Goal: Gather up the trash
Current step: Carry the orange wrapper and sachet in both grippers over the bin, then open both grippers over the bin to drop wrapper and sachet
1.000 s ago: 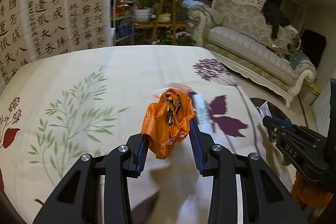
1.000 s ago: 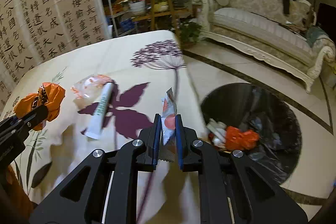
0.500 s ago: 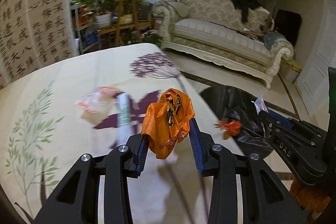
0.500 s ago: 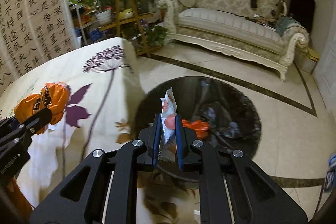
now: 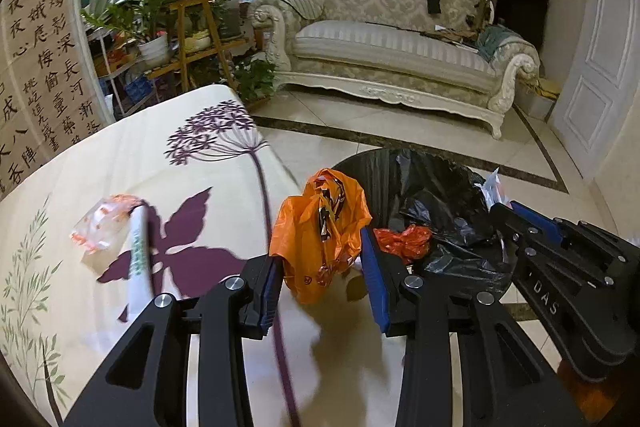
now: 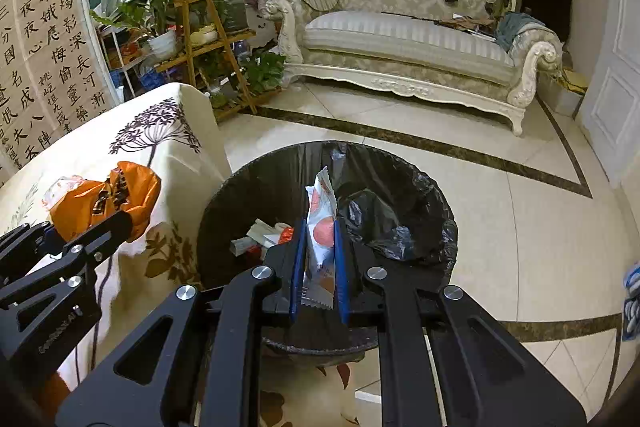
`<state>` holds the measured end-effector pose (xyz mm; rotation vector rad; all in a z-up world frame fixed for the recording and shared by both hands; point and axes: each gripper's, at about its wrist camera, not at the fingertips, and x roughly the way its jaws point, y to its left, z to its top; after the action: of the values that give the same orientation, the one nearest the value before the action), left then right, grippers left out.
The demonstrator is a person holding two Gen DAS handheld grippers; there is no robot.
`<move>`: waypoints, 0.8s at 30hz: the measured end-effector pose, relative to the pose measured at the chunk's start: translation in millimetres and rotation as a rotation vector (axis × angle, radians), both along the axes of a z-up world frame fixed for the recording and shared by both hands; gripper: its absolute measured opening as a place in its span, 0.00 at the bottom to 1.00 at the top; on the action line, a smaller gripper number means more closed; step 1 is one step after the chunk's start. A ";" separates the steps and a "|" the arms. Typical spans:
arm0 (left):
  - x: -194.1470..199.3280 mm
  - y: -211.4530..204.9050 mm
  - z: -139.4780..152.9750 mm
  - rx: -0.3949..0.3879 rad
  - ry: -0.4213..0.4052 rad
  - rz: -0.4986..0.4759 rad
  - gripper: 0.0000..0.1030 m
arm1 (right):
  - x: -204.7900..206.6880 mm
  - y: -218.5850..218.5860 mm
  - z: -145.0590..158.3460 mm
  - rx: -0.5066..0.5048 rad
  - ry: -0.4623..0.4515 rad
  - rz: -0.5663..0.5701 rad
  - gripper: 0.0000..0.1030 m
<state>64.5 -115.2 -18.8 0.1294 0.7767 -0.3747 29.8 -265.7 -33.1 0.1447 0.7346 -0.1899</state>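
My left gripper [image 5: 322, 263] is shut on a crumpled orange plastic bag [image 5: 320, 227], held over the table's right edge beside the bin. My right gripper [image 6: 319, 247] is shut on a white snack wrapper with red spots [image 6: 322, 223], right above the round bin lined with a black bag [image 6: 400, 187]. Inside the bin lie orange and white scraps [image 6: 260, 239]. In the left wrist view the bin [image 5: 440, 195] holds a red-orange scrap [image 5: 404, 239], and the right gripper [image 5: 504, 213] shows at the right. A white tube [image 5: 138, 259] and a clear wrapper with orange print [image 5: 102, 223] lie on the flowered tablecloth [image 5: 120, 163].
The bin stands on a tiled floor [image 6: 520, 211] beside the table's draped corner [image 6: 192, 147]. An ornate sofa [image 6: 408, 43] lines the far wall. Plant shelves [image 6: 200, 39] and a calligraphy screen [image 6: 44, 39] stand behind the table.
Both grippers have swung right from over the table toward the bin, each keeping its hold. The right one now hangs over the bin's opening and the left one has reached the table's edge.
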 end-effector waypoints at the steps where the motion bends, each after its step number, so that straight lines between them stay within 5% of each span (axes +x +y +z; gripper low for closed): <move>1: 2.5 -3.4 -0.9 0.006 0.000 -0.005 0.36 | 0.6 -0.9 -1.8 0.002 0.002 -0.001 0.13; 12: 17.6 -32.7 -12.3 0.068 -0.014 -0.044 0.41 | 16.6 -17.0 -16.1 0.043 0.024 -0.015 0.14; 16: 18.7 -34.6 -15.3 0.078 -0.010 -0.041 0.54 | 18.0 -22.8 -20.2 0.059 0.025 -0.033 0.23; 24: 17.6 -32.2 -12.6 0.066 -0.008 -0.018 0.63 | 13.8 -27.5 -19.2 0.054 0.023 -0.055 0.33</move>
<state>82.0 -147.4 -31.4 0.1994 0.7804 -0.3655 43.6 -293.2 -52.2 0.2142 0.7593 -0.2245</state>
